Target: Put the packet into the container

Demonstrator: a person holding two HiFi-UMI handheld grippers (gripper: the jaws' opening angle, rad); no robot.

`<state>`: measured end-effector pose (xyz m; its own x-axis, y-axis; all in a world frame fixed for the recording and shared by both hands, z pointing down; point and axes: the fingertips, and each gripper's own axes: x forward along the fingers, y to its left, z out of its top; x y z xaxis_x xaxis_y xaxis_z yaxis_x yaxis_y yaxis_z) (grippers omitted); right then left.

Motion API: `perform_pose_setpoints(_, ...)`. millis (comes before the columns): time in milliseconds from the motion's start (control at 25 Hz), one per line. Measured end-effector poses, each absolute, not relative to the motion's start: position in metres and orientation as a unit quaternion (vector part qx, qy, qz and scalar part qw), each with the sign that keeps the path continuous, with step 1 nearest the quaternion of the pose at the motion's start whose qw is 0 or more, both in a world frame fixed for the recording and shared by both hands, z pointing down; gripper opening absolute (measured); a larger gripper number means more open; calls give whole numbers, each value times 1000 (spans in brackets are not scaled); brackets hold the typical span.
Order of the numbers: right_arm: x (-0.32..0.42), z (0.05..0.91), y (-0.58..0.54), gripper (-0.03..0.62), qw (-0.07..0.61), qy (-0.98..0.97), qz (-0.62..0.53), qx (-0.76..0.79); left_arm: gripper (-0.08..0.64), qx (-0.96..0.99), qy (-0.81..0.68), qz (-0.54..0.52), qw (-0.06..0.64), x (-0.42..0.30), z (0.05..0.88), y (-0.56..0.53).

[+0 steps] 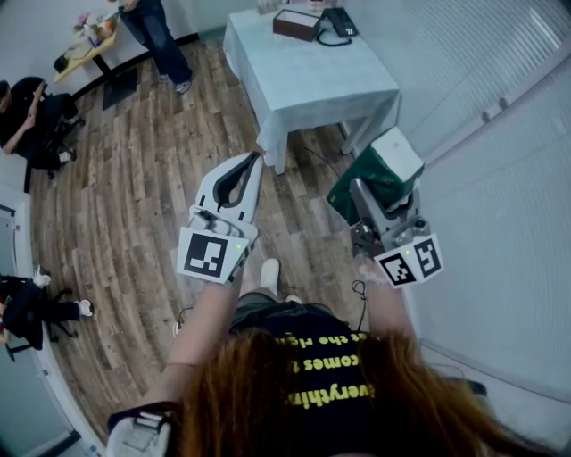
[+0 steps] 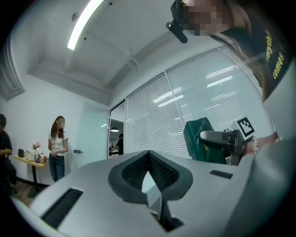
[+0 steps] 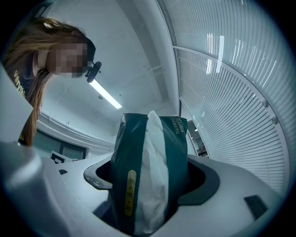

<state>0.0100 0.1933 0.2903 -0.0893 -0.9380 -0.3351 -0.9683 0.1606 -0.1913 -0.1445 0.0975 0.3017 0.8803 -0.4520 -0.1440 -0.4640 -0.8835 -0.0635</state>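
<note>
In the head view the person holds both tools out over a wooden floor (image 1: pixel 134 187). The right gripper (image 1: pixel 382 207), at about 3 o'clock of the picture's middle, has its jaws pinching the packet (image 3: pixel 148 171), a dark green bag with a crumpled white panel down its face. The packet stands up between the jaws and rises well past their tips, clear of any surface.

The left gripper (image 1: pixel 253 161) sits near the middle of the view, with the right gripper at its 3 o'clock and well apart from it. Its jaws are pressed together at the tips, with nothing between them.

At 12 o'clock stands a desk (image 1: pixel 312 85) under a pale cloth. A dark box (image 1: pixel 296 24) rests near its far edge, well apart from both grippers.

A standing person (image 1: pixel 159 36) is at 11 o'clock, and a seated person (image 1: pixel 31 112) at about 10 o'clock. White slatted blinds (image 1: pixel 508 170) fill the 3 o'clock side.
</note>
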Motion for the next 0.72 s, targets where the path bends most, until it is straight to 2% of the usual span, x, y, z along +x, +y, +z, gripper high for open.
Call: perform_pose_setpoints(720, 20, 281, 97, 380, 180, 724, 54, -664, 2, -972, 214, 84, 45, -125, 296, -9)
